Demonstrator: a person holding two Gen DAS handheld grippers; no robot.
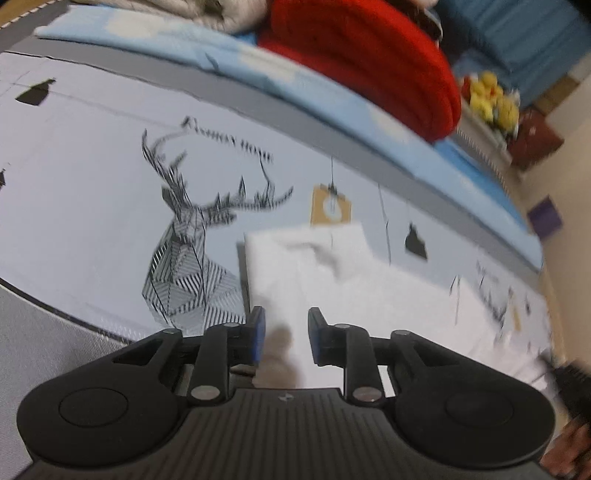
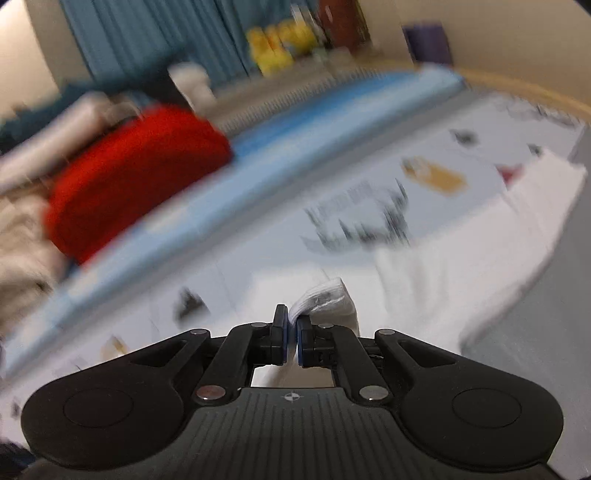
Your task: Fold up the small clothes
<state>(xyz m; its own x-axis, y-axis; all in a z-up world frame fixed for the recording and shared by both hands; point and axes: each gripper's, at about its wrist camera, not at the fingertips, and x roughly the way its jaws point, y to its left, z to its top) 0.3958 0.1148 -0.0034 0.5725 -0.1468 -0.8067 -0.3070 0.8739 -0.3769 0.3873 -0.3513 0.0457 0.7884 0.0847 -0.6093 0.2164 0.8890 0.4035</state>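
A white small garment (image 1: 332, 273) lies flat on a pale sheet printed with a striped deer (image 1: 184, 229). My left gripper (image 1: 286, 325) hovers over the garment's near edge. Its blue pads stand apart, with nothing pinched between them. In the right wrist view, which is blurred, my right gripper (image 2: 291, 325) is shut on a bunched edge of the white garment (image 2: 328, 299). The rest of that cloth trails off to the right (image 2: 480, 251) across the sheet.
A folded red knit (image 1: 369, 62) sits on a light blue blanket (image 1: 258, 70) along the sheet's far side, with beige clothes (image 1: 177, 11) behind it. Yellow plush toys (image 1: 487, 99) and a purple box (image 1: 545, 219) stand beyond the bed on the right.
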